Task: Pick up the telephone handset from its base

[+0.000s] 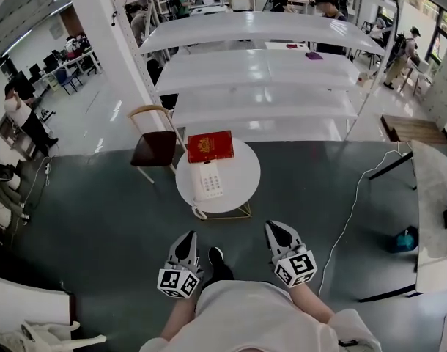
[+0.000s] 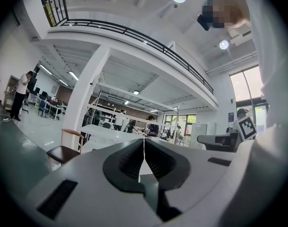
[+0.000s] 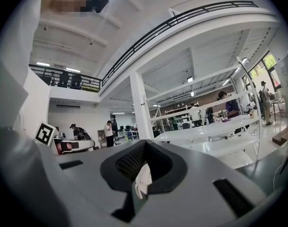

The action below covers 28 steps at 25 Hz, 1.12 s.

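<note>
A white telephone (image 1: 211,180) lies on a small round white table (image 1: 242,176), its handset resting on the base and its cord curling off the near edge. Behind it on the table lies a red box (image 1: 209,146). My left gripper (image 1: 188,236) and right gripper (image 1: 276,229) hang side by side over the dark floor, short of the table and close to my body. Both point level toward the table. The left gripper (image 2: 144,144) has its jaws pressed together with nothing held. The right gripper (image 3: 145,146) is likewise shut and empty.
A wooden chair (image 1: 154,147) with a dark seat stands left of the table. Long white shelves (image 1: 260,72) rise behind it. A white cable (image 1: 348,218) trails across the floor on the right, near a grey desk (image 1: 432,196). People stand in the background.
</note>
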{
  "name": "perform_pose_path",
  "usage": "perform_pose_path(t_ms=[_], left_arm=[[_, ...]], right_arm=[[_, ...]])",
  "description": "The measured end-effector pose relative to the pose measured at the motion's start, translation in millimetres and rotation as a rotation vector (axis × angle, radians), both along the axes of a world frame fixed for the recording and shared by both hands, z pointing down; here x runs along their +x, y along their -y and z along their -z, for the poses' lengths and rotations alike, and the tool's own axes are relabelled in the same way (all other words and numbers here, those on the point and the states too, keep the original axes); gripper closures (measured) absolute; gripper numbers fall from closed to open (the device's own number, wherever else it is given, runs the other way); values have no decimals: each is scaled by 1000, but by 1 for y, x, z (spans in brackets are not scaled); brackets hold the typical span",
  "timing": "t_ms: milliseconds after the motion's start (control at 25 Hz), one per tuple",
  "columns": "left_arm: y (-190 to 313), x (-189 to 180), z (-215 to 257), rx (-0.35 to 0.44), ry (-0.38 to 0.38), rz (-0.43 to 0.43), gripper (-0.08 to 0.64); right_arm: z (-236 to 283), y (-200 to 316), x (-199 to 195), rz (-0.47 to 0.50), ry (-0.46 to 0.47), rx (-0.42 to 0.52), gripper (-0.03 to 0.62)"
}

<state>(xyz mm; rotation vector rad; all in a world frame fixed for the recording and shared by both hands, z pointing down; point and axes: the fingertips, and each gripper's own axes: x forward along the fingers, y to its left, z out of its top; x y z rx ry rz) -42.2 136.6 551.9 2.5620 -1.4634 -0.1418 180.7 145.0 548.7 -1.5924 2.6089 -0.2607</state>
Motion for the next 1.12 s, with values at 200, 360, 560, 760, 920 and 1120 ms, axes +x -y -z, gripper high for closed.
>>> perform_pose_path(t_ms=[200,360,560,760,920,1120], left_arm=[[44,-10,-7,-9,-6,-29,538],[90,-31,-14,-20,-12,-38,538],[160,-64,-11,-20,-23,-58,538],[222,-96,-15,-22,-13,-95,538],[260,-117,-20,-29,-17,-107,538],[290,-126,-21,-33,-32,-109,538]], right_arm=[[-5,37,-13,-19,-9,-13,584],[-12,80,-31,-33,-25,-29,583],[-8,141,-58,-67,-43,-47,584],[-1,196,-87,-98,-51,-55,583],[-3,229,-104,-119,-58,-75,583],[-4,260,-111,-136,-57,-82,583]])
